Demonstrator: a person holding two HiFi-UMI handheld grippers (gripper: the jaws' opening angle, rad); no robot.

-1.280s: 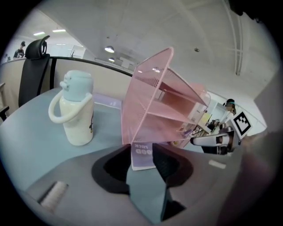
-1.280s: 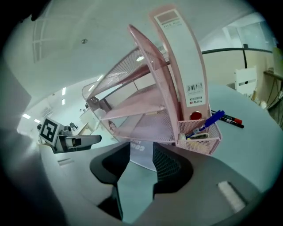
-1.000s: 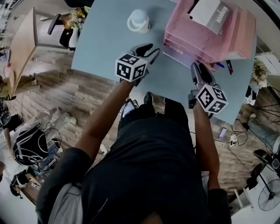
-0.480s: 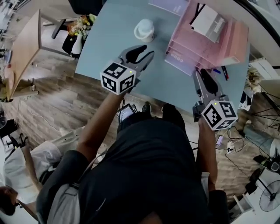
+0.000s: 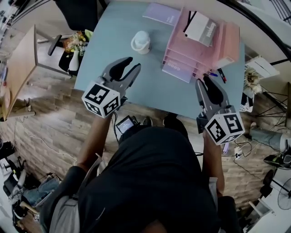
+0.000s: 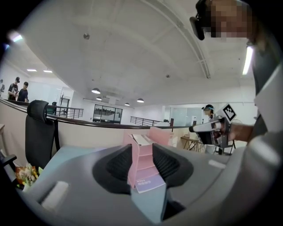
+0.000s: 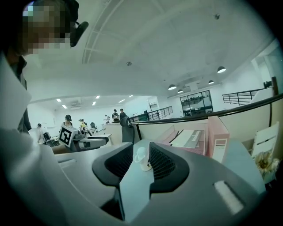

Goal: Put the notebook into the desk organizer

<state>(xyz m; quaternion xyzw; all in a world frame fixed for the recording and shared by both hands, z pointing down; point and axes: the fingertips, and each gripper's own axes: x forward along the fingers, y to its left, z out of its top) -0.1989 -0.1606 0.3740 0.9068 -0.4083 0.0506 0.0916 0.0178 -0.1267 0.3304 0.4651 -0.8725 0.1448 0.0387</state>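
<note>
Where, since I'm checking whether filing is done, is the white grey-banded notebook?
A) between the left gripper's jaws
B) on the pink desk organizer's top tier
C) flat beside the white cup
B: the white notebook lies on the top tier of the pink desk organizer, well apart from the white cup.

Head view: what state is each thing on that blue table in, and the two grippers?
Notebook: lying flat on the table, outside the desk organizer.
Desk organizer: upright, white booklet on top.
Cup: upright.
Left gripper: open, empty.
Right gripper: open, jaws have just been closing, nothing between them.
</note>
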